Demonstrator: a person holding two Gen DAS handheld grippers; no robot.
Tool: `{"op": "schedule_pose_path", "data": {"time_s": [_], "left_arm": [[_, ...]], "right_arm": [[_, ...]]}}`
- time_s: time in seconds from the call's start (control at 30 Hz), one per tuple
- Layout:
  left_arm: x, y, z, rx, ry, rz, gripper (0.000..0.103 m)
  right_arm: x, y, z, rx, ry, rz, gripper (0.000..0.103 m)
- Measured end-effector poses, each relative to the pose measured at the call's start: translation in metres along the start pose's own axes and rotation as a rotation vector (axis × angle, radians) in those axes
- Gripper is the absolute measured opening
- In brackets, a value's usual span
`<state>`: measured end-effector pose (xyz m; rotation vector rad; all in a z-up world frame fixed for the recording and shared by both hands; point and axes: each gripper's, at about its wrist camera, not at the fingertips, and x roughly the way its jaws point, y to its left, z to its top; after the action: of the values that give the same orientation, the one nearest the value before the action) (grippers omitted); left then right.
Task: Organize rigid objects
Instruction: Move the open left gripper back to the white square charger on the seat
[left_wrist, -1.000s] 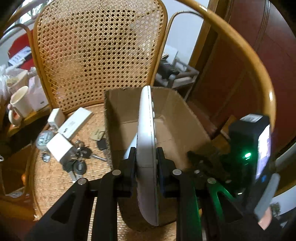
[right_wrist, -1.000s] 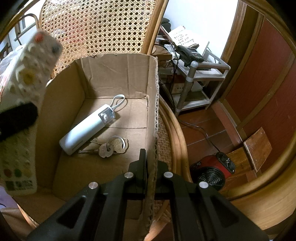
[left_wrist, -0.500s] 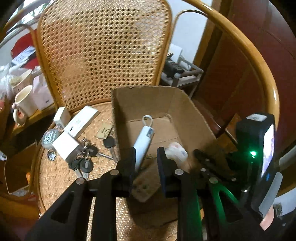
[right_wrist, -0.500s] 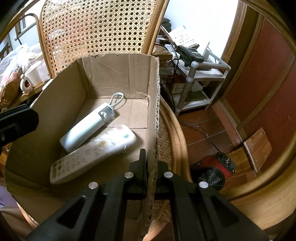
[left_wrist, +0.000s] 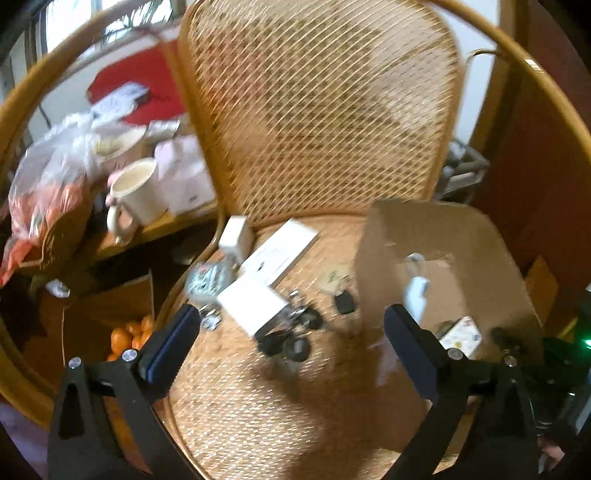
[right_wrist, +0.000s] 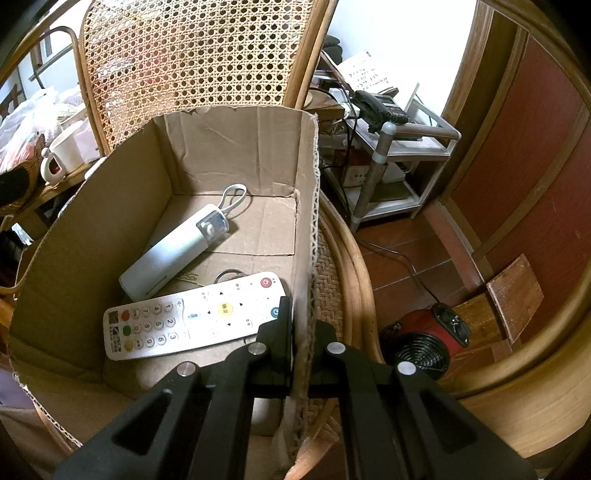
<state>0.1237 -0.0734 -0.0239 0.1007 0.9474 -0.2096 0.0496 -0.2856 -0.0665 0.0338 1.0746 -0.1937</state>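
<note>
Inside the open brown cardboard box (right_wrist: 236, 155) lie a white button remote control (right_wrist: 192, 317), a pale cylindrical power bank with a loop (right_wrist: 177, 247) and a partly hidden metal key ring (right_wrist: 229, 274). Right gripper (right_wrist: 301, 325) is clenched on the box wall, steadying it. Left gripper (left_wrist: 291, 332) hangs spread wide and empty above the woven cane chair seat (left_wrist: 258, 398), where white rectangular boxes (left_wrist: 255, 306) and dark keys (left_wrist: 291, 336) remain unsorted, so roughly half appears left.

The box (right_wrist: 92, 229) was plain brown; the remote (right_wrist: 192, 317) white with red, green and yellow buttons; the chair (left_wrist: 325, 110) honey-coloured lattice.
</note>
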Motion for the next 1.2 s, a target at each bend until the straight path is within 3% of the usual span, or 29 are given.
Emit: {"op": "schedule_pose_path", "data": {"time_s": [0.13, 0.23, 0.37, 0.63, 0.93, 1.2], "left_arm": [[0.017, 0.018, 0.005, 0.009, 0.065, 0.007, 0.099], [0.023, 0.032, 0.008, 0.023, 0.063, 0.041, 0.099], [0.035, 0.047, 0.01, 0.0, 0.078, 0.061, 0.099], [0.083, 0.068, 0.007, -0.033, 0.181, 0.122, 0.099], [0.094, 0.069, 0.011, -0.101, 0.157, 0.025, 0.099], [0.108, 0.051, 0.02, -0.1, 0.17, 0.018, 0.099]], "right_arm": [[0.0, 0.0, 0.0, 0.001, 0.0, 0.0, 0.005], [0.0, 0.0, 0.0, 0.0, 0.0, 0.0, 0.005], [0.0, 0.0, 0.0, -0.001, 0.001, -0.001, 0.005], [0.0, -0.001, 0.0, -0.003, 0.001, -0.001, 0.005], [0.0, -0.001, 0.0, -0.003, 0.001, -0.001, 0.005], [0.0, -0.001, 0.0, -0.004, 0.001, -0.001, 0.005]]}}
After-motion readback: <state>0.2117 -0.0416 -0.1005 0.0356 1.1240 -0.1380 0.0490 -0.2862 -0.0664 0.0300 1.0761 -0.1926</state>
